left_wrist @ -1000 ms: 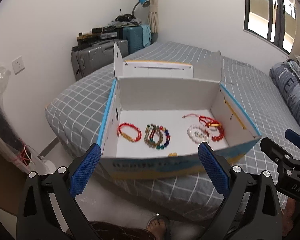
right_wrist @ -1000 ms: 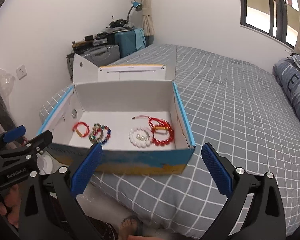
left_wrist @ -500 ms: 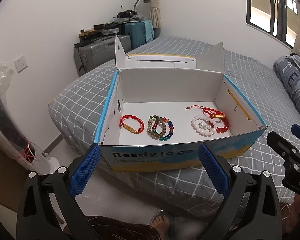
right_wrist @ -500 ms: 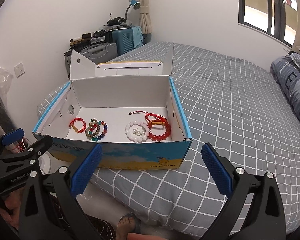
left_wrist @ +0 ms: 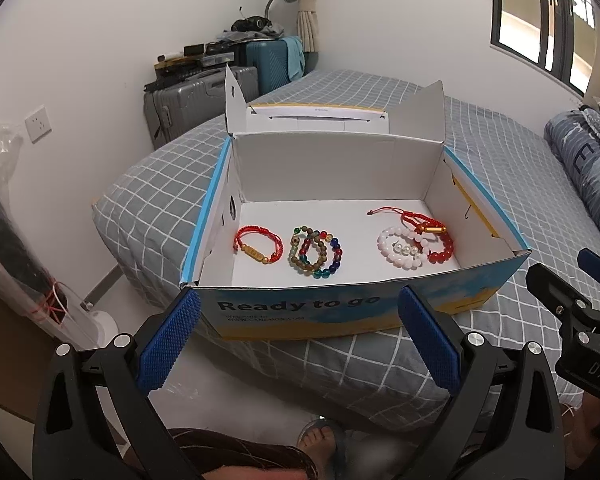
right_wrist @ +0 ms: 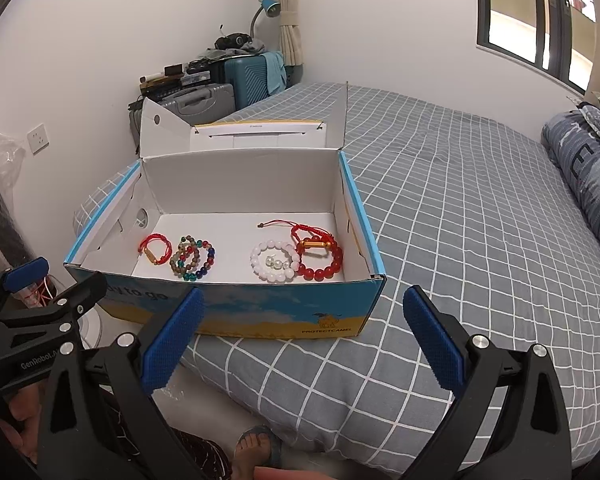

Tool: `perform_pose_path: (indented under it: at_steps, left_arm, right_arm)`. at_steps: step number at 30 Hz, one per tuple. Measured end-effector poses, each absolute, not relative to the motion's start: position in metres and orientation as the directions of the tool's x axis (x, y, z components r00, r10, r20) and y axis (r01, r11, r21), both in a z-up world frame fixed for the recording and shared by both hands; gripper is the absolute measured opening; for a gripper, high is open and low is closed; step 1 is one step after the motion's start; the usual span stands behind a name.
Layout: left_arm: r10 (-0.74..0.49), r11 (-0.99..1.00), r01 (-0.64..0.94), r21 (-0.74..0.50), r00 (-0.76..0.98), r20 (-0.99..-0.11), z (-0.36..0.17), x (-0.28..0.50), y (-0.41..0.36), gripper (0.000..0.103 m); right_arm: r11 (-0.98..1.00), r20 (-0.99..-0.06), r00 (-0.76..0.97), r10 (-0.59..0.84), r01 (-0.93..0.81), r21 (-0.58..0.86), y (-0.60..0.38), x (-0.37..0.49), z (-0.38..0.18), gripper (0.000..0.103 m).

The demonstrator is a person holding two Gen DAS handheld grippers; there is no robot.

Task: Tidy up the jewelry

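An open cardboard box point(left_wrist: 340, 308) point(right_wrist: 236, 312) sits on the bed corner. Inside lie a red cord bracelet with a gold bar point(left_wrist: 258, 245) point(right_wrist: 155, 249), a multicoloured bead bracelet point(left_wrist: 315, 252) point(right_wrist: 192, 258), a white bead bracelet point(left_wrist: 400, 248) point(right_wrist: 274, 260), and a red bead bracelet with a red cord and gold tube point(left_wrist: 434, 238) point(right_wrist: 320, 254). My left gripper point(left_wrist: 300, 336) is open and empty in front of the box. My right gripper point(right_wrist: 304, 340) is open and empty, in front of the box's right corner.
The grey checked bed point(right_wrist: 460, 208) spreads right of the box. A folded blue quilt point(right_wrist: 584, 168) lies at far right. Suitcases point(left_wrist: 204, 100) stand against the back wall. The box lid point(left_wrist: 320, 116) stands open behind. A sandalled foot point(right_wrist: 256, 448) is on the floor below.
Both grippers have risen and pulled back slightly, so I look further down into the box. The jewelry has not moved. Both grippers stay open.
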State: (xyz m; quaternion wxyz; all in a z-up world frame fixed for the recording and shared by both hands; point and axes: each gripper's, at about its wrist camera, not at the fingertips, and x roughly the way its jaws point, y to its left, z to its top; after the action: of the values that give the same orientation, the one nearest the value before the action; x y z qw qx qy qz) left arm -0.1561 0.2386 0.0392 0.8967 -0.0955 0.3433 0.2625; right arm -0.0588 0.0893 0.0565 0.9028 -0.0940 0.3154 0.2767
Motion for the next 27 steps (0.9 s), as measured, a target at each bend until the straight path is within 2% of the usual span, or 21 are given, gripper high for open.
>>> perform_pose_path:
  at_steps: [27]
  left_arm:
    - [0.38,0.859,-0.512,-0.005,0.644,-0.664,0.0411,-0.1556,0.2309,0.097]
  right_arm:
    - [0.832,-0.625,0.646,0.439,-0.555,0.011,0.0904,-0.058,0.0539,0.095]
